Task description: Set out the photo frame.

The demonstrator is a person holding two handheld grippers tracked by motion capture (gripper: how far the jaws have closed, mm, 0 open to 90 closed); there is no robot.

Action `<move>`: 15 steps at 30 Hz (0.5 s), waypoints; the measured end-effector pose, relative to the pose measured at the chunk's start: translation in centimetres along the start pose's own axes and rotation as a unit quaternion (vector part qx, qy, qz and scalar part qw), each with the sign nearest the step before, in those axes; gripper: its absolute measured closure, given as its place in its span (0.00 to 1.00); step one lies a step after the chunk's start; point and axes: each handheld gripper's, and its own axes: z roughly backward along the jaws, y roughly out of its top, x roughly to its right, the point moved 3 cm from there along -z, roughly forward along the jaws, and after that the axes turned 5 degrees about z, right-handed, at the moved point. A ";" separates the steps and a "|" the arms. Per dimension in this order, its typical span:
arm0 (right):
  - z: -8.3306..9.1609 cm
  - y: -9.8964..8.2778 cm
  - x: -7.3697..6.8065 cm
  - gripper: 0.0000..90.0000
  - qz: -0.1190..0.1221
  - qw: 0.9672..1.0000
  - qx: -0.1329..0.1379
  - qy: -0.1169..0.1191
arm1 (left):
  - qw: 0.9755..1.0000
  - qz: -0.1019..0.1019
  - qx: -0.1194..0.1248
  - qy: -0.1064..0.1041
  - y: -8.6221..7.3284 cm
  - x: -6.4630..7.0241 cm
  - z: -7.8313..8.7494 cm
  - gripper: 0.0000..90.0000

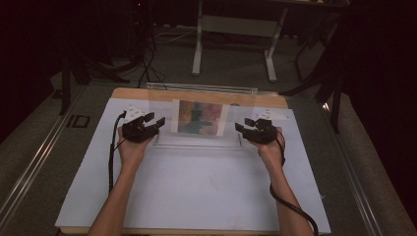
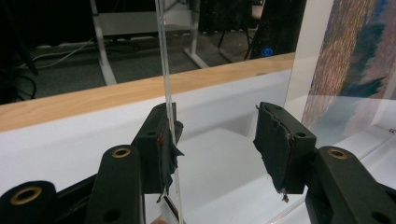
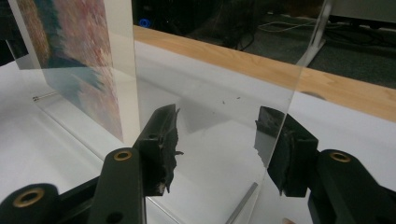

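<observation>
Left hand-held gripper (image 1: 158,122): jaws spread, straddling the left edge of the clear acrylic picture stand (image 1: 199,119), panel against its left pad. Stand is upright near the bench (image 1: 196,196) far edge, long axis left-right. Right hand-held gripper (image 1: 241,128): spread, straddling the right edge. Both equally near.

Clear glossy acrylic stand (image 1: 196,120), smooth, holding a matt paper print (image 1: 196,117) with grainy painted colours. Matt white sheet (image 1: 196,182) over a light wood tabletop (image 1: 196,93). Black matt plastic jaws, brass-look rivets, frayed rough black pads (image 2: 273,144).
</observation>
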 end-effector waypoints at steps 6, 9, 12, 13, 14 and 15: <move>0.8 -0.8 -0.8 0.53 0.003 1.000 -0.007 0.001 | 1.000 0.003 0.004 -0.001 -0.8 0.6 0.9 0.54; 1.2 -0.8 -1.1 0.53 0.007 1.000 -0.010 0.001 | 1.000 0.006 0.006 0.000 -1.1 0.9 1.3 0.54; 1.5 -0.8 -1.4 0.53 0.012 1.000 -0.007 -0.001 | 1.000 0.012 0.007 0.000 -1.3 1.1 1.7 0.54; 1.7 -0.9 -1.5 0.53 0.013 1.000 -0.005 -0.001 | 1.000 0.013 0.008 0.000 -1.4 1.2 1.9 0.54; 1.8 -0.9 -1.6 0.53 0.013 1.000 -0.005 0.000 | 1.000 0.016 0.009 0.000 -1.4 1.2 2.0 0.54; 1.8 -1.0 -1.7 0.53 0.012 1.000 -0.005 0.000 | 1.000 0.017 0.008 -0.001 -1.4 1.3 2.1 0.54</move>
